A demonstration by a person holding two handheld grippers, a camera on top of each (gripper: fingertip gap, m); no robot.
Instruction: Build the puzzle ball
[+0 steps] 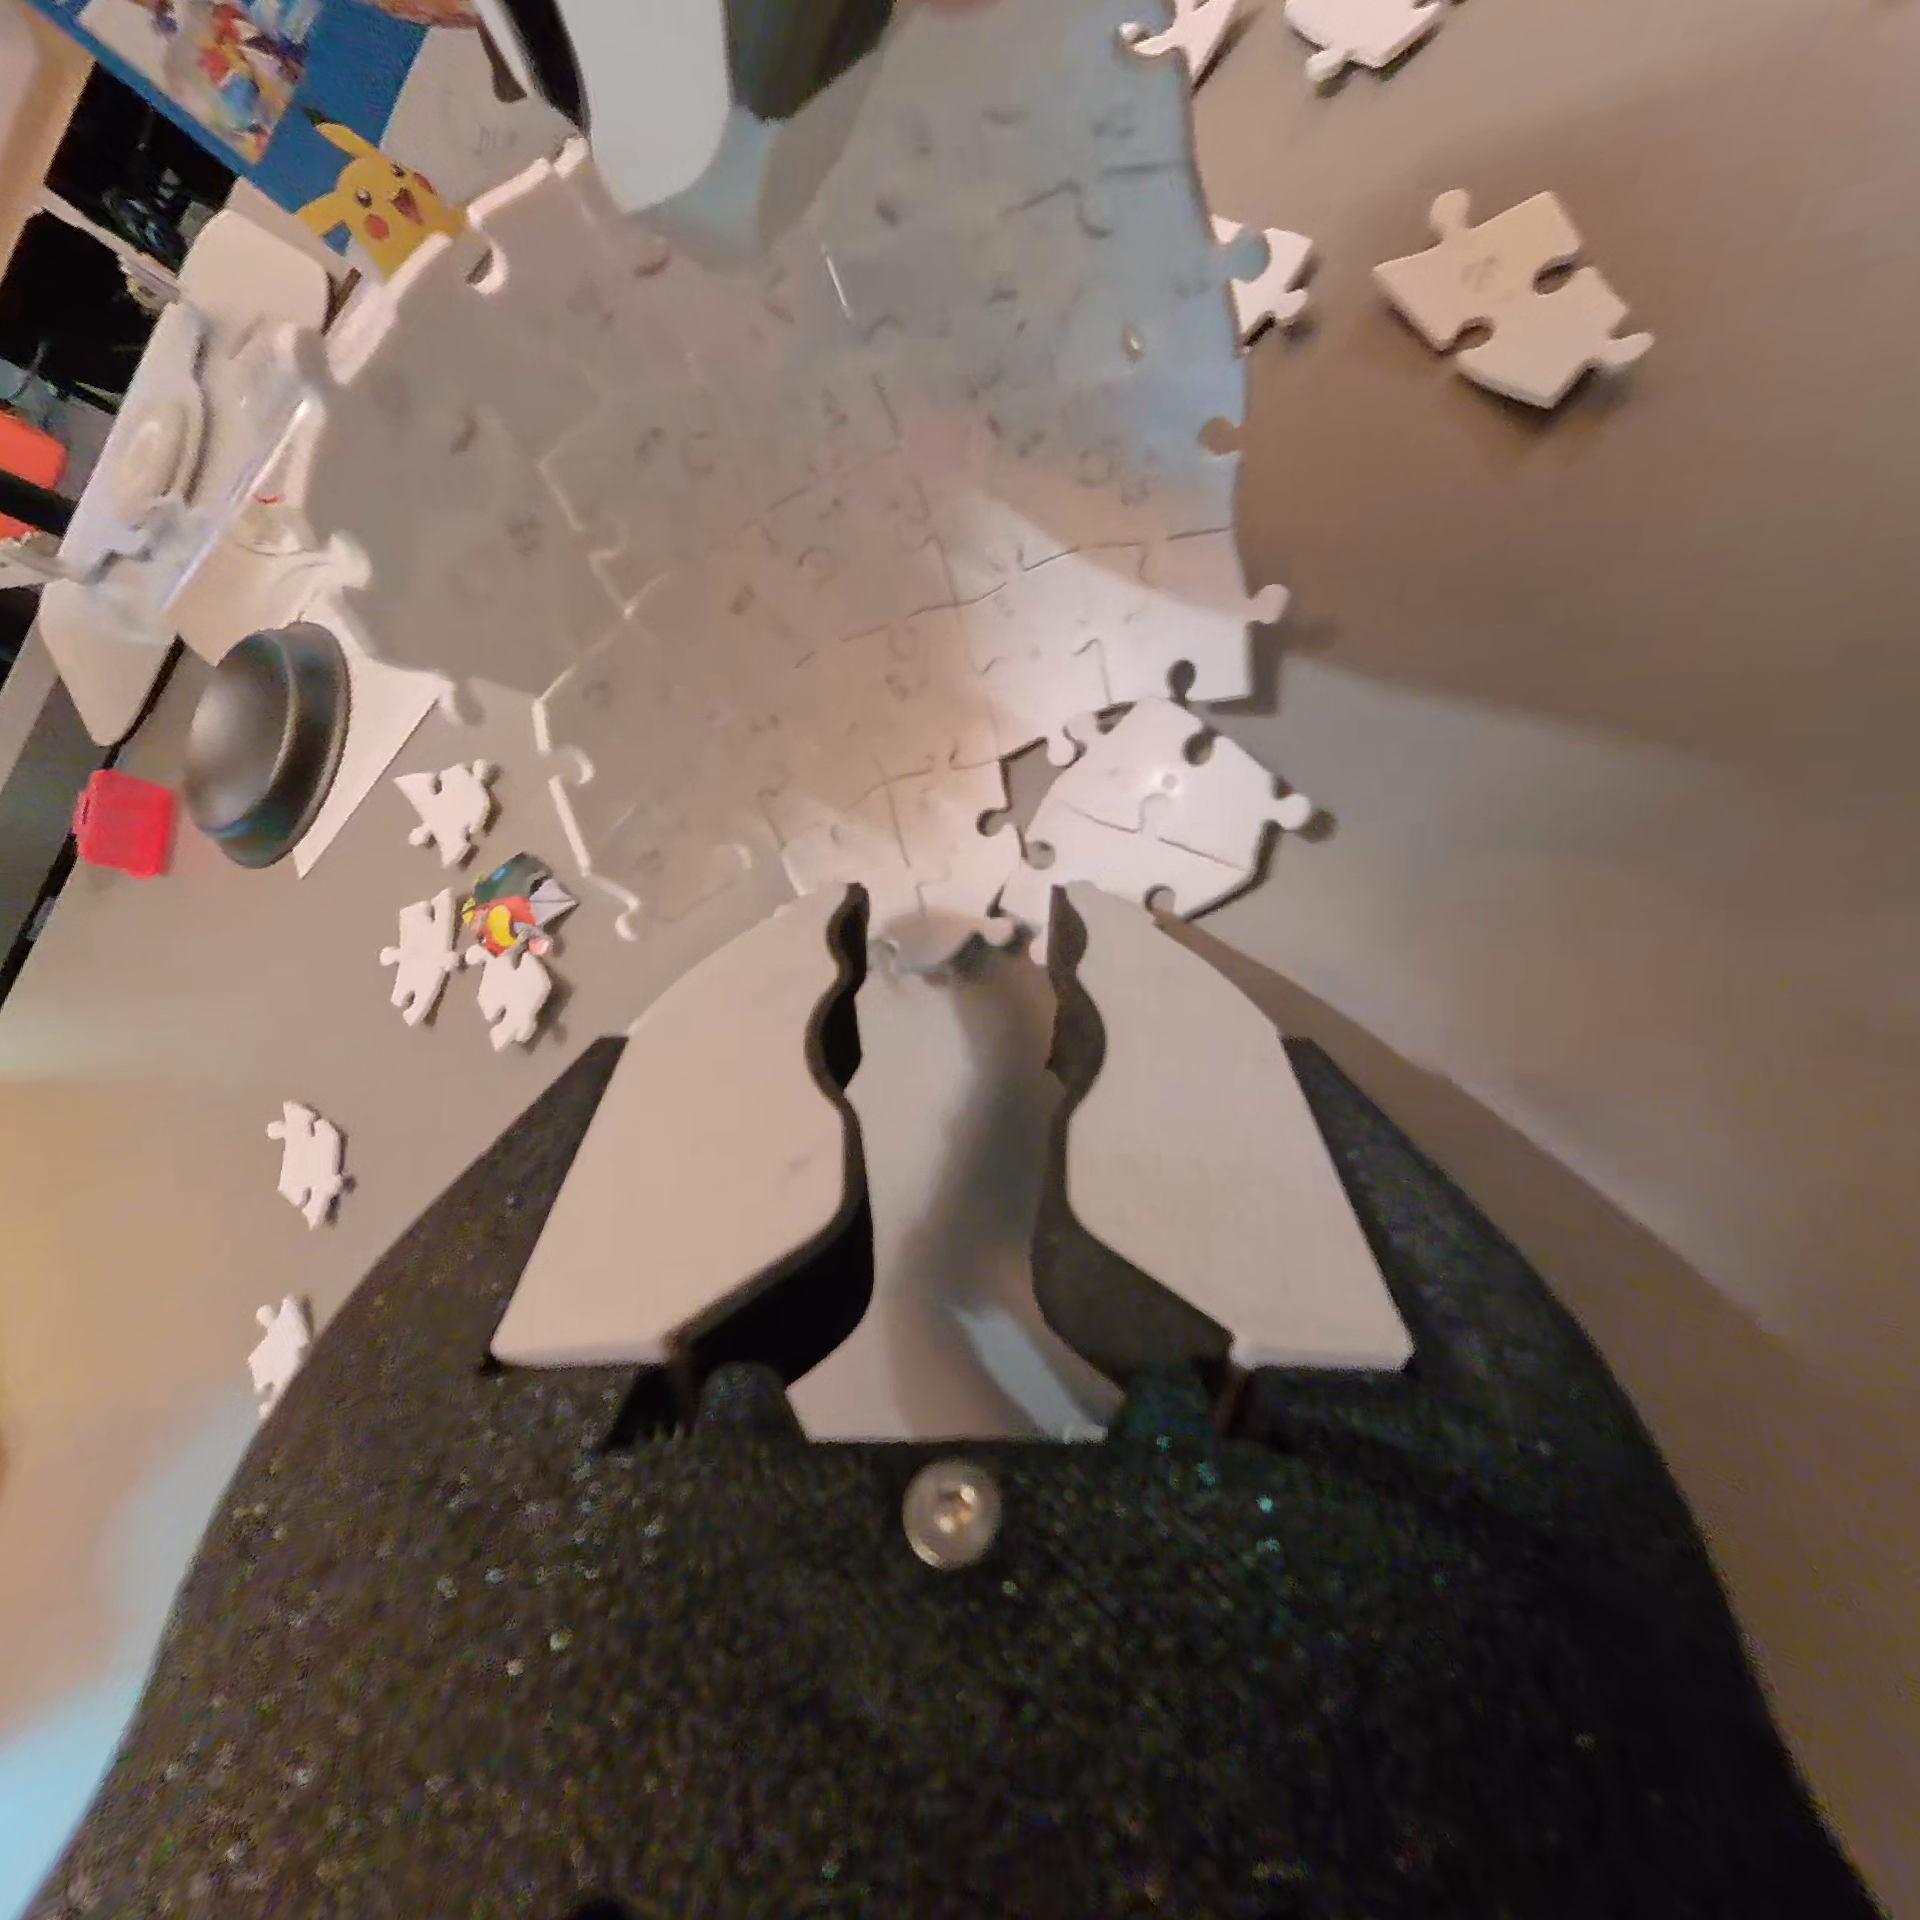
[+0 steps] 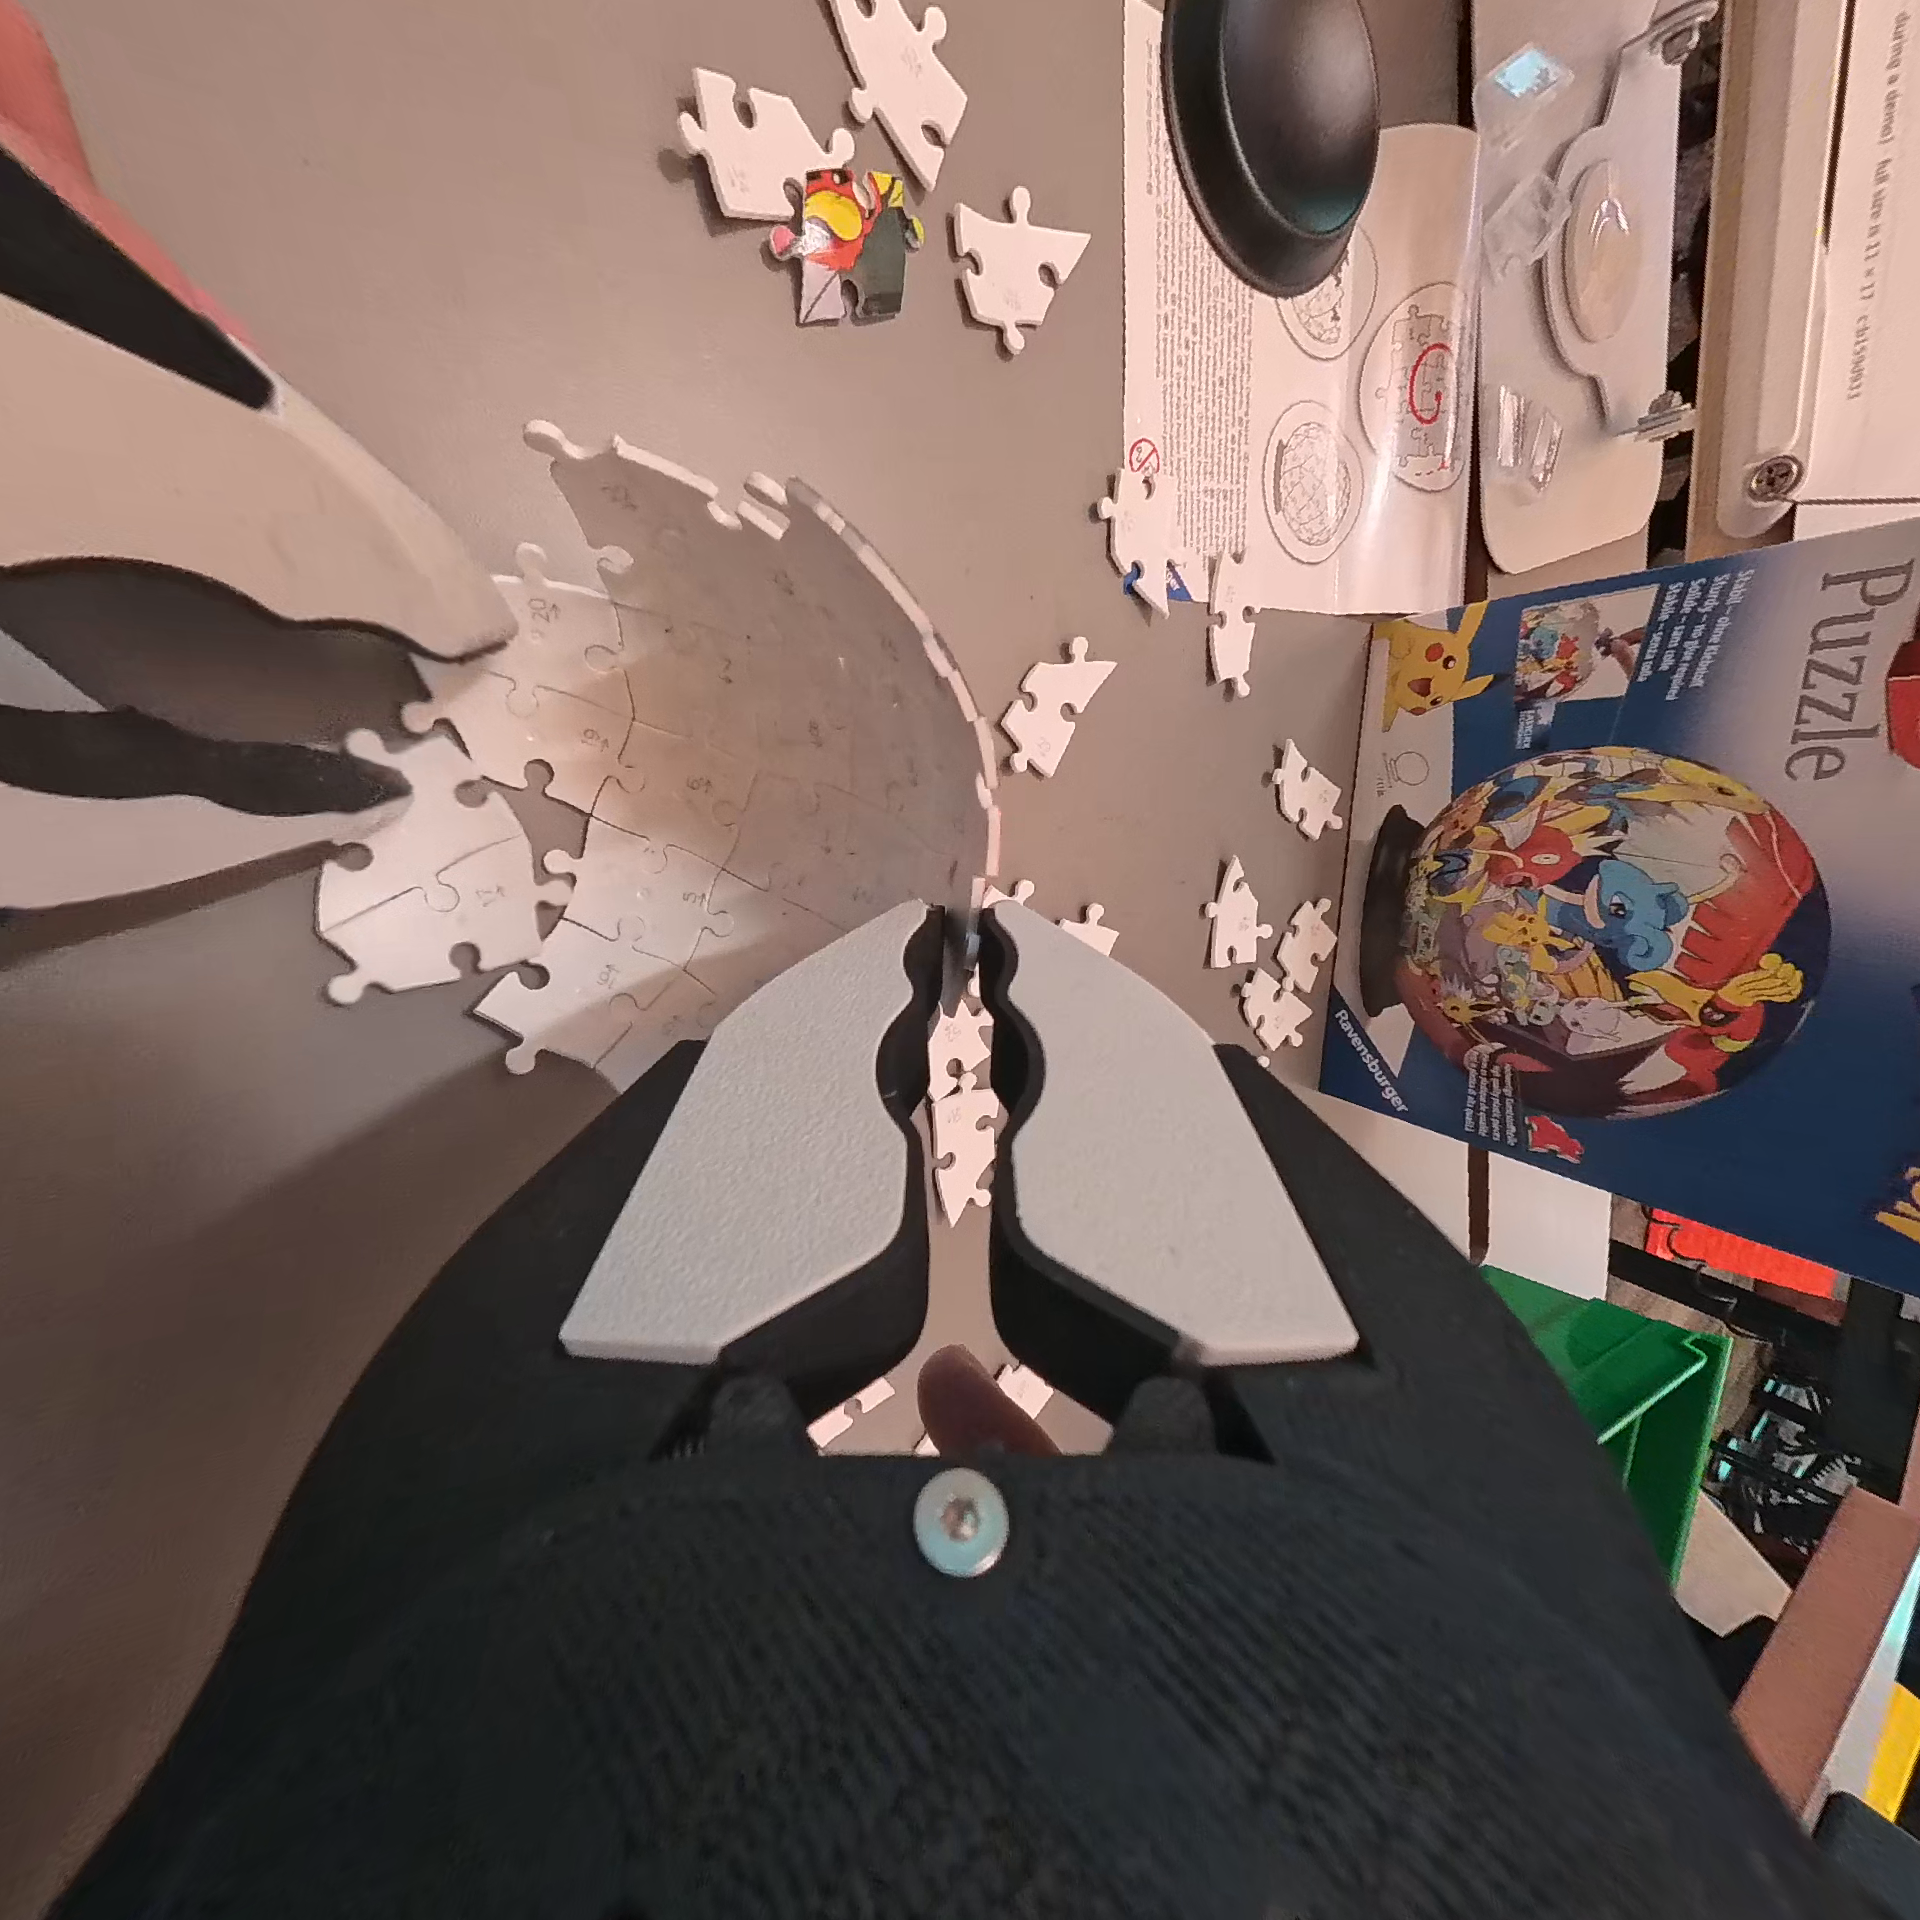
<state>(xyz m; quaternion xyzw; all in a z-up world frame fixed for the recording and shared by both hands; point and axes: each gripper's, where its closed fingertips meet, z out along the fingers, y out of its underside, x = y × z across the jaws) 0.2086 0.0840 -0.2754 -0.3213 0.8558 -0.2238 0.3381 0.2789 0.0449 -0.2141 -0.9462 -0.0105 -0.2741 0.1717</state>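
Observation:
A half-built curved shell of white puzzle pieces (image 1: pixel 831 468) stands hollow side up on the grey table (image 1: pixel 1558 935); it also shows in the right wrist view (image 2: pixel 779 727). My right gripper (image 2: pixel 961 925) is shut on the shell's thin rim; in the left wrist view it shows at the far rim (image 1: pixel 727 156). My left gripper (image 1: pixel 956 914) is at the near rim, its pads closed across one piece of a small joined cluster (image 1: pixel 1164 810). The cluster (image 2: pixel 426 883) sits askew against the shell with a gap between them. The left gripper shows at the left of the right wrist view (image 2: pixel 416 717).
Loose white pieces (image 2: pixel 1060 717) lie scattered around the shell, one face-up coloured piece (image 2: pixel 852 239) among them. A black round stand (image 2: pixel 1268 135), a printed sheet (image 2: pixel 1247 416) and the blue puzzle box (image 2: pixel 1662 883) lie beyond. A green bin (image 2: pixel 1642 1382) stands off the table edge. Left tips to right tips: about 10 cm.

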